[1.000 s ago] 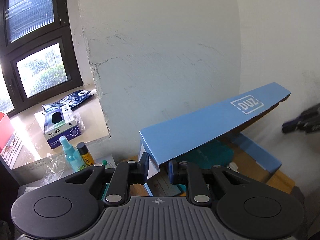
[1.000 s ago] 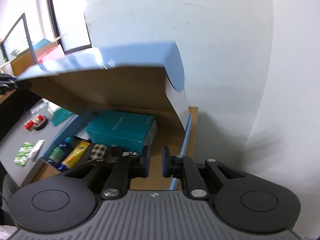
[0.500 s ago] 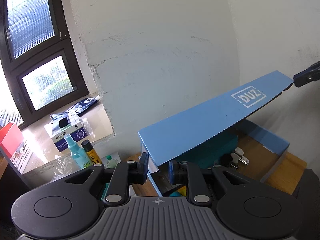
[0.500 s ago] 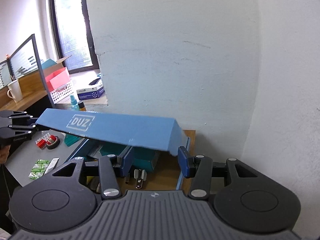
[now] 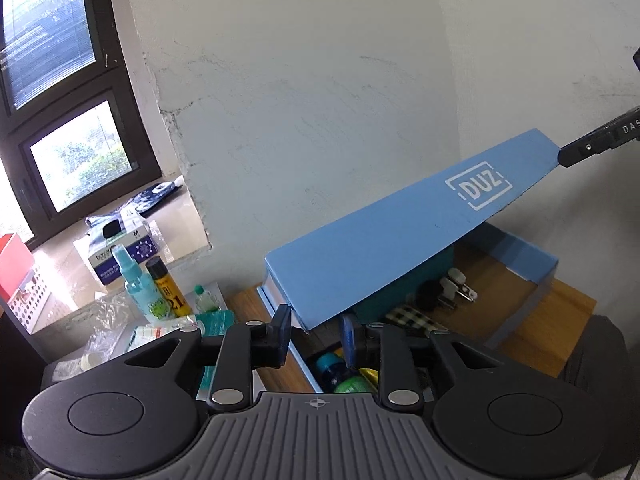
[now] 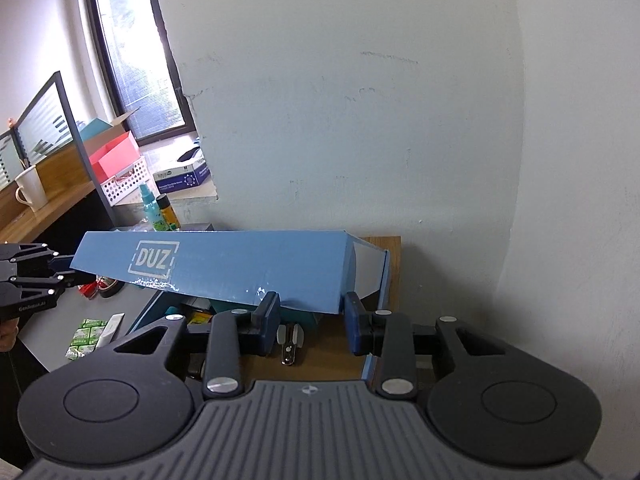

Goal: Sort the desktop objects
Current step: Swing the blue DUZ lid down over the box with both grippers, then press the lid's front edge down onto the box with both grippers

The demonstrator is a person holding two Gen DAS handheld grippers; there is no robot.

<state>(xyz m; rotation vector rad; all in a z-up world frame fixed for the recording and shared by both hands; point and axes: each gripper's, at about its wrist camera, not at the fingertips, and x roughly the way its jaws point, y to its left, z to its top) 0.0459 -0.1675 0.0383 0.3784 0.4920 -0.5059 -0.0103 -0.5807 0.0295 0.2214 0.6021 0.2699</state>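
A blue cardboard box [image 5: 532, 276] stands on a wooden desk against the wall. Its blue "DUZ" lid [image 5: 400, 236] is half lowered and slopes over the contents. It also shows in the right wrist view [image 6: 240, 268]. Inside lie a teal box [image 5: 400, 296], a checked item [image 5: 412, 318], a black plug [image 5: 444, 288] and small bottles [image 5: 340, 372]. My left gripper [image 5: 316, 332] is open at the lid's left corner. My right gripper [image 6: 312, 320] is open at the lid's right front edge. Neither grips the lid.
A windowsill holds a glove box [image 5: 120, 252], a spray bottle [image 5: 138, 284] and a yellow bottle [image 5: 166, 288]. A grey pad [image 6: 84, 320] left of the box carries green packets [image 6: 84, 338] and tape [image 6: 106, 284]. A white mug [image 6: 30, 190] and red basket [image 6: 120, 172] stand further left.
The lid has come down from nearly upright to a low slope. Both grippers opened wider and drew back from the lid. The left gripper let go of the lid's corner.
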